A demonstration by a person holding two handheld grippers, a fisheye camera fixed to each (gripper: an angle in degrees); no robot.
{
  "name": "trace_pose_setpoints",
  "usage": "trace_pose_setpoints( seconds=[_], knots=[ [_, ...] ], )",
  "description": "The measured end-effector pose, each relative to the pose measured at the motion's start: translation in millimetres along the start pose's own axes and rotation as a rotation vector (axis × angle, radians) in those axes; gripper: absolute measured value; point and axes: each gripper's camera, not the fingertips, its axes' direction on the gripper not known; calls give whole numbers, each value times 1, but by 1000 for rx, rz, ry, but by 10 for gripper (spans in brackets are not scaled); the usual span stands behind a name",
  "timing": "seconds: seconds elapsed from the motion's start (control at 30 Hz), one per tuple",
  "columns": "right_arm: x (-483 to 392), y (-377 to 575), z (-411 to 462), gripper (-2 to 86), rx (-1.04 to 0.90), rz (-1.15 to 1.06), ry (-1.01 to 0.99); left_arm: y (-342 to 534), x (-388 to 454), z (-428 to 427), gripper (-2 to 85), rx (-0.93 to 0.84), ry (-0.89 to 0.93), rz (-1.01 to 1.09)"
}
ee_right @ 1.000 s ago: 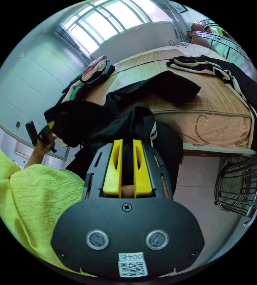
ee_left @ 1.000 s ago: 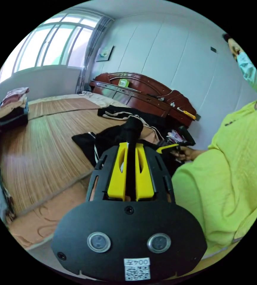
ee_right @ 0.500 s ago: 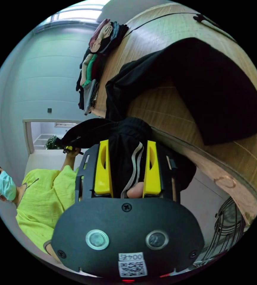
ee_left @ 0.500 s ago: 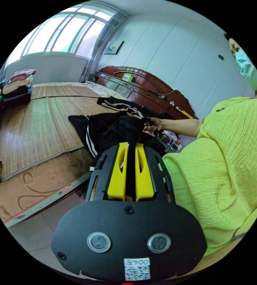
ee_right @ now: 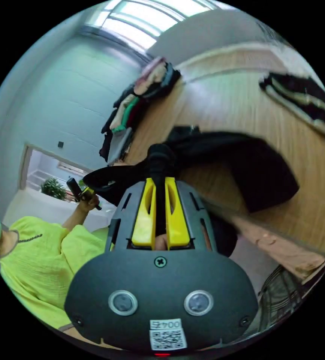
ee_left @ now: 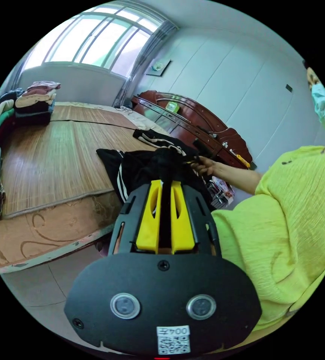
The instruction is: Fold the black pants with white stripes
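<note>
We are holding the limp, light black pants (ee_left: 140,170) by the waistband, left gripper (ee_left: 165,187) and right gripper (ee_right: 158,187) both clamped on the fabric.

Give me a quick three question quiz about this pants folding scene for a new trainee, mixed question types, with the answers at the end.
1. True or false: the left gripper is shut on the black pants.
2. What covers the bed under the pants? A) woven mat B) blue blanket C) bare mattress
3. Fill in: the right gripper is shut on black ____.

Key:
1. True; dark fabric is pinched between its yellow jaws.
2. A.
3. Fabric, a bunch of the pants.
</note>
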Motion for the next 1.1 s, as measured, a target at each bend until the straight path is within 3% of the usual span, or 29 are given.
trace_pose_setpoints(
  seconds=[0.27, 0.43, 0.57, 0.83, 1.1],
  knots=[
    [-313, -40, -315, 39, 530, -590, 421, -86, 90, -67, 26, 295, -57, 183],
    [-507, -41, -448, 38, 751, -818, 703, -173, 208, -158, 25, 605, -201, 204],
    [-638, -24, -522, 36, 940, -909, 914, -192, 316, -216, 23, 767, -401, 329],
    [-743, -5, -589, 34, 1045, -953, 978, -151, 468, -295, 20, 914, -648, 375],
    [-755, -30, -521, 35, 855, -1071, 961, -76, 443, -311, 18, 822, -812, 220]
  ],
)
